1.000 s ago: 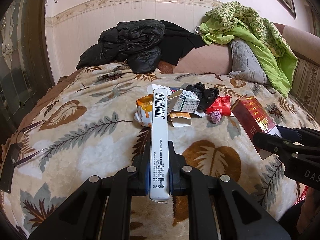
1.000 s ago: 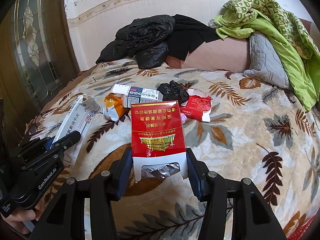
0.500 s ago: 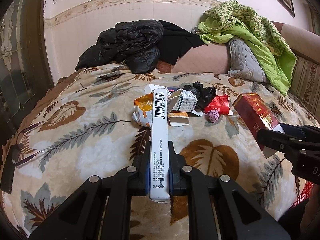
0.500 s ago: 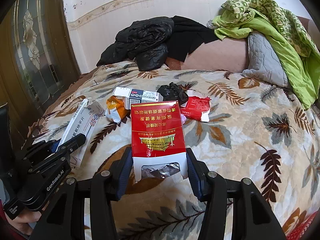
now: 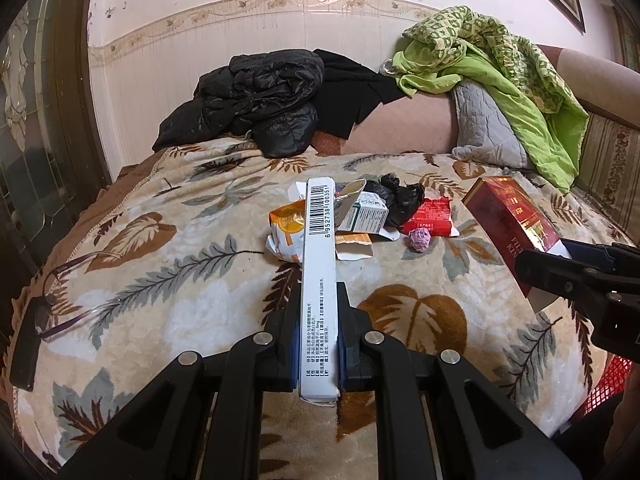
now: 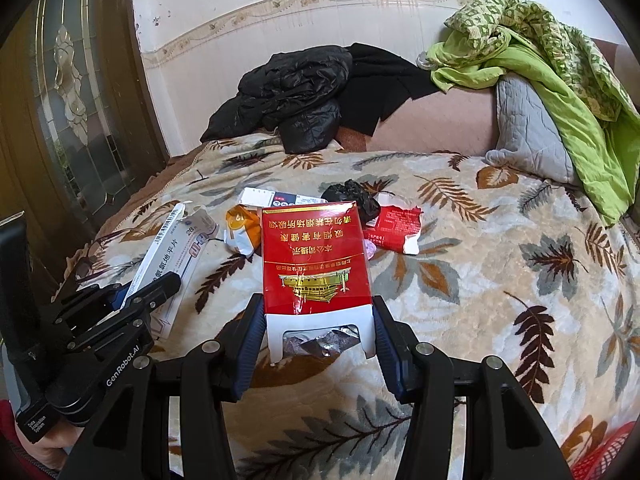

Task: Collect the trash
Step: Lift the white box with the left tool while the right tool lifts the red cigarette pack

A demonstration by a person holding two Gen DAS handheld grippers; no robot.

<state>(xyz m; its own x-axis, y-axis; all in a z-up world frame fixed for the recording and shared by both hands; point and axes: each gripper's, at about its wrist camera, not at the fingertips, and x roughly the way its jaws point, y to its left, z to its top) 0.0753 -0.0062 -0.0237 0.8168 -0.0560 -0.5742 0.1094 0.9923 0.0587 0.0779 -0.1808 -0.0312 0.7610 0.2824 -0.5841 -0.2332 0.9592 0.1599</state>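
Trash [image 5: 372, 216] lies heaped mid-bed on the blanket [image 5: 160, 272]: wrappers, a small carton, a black bag. Left claw [image 5: 319, 336] is clamped on a white box [image 5: 319, 280]; right claw [image 6: 319, 336] grips a red pack [image 6: 314, 256] by its sides, both above the bed.

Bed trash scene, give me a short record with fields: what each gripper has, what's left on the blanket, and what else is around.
left gripper: shut on long white box with a barcode
right gripper: shut on red cigarette pack
trash left on blanket: orange wrapper, small white carton, black bag, red packet, pink wad
at the head: black jacket, green cloth
left edge: eyeglasses
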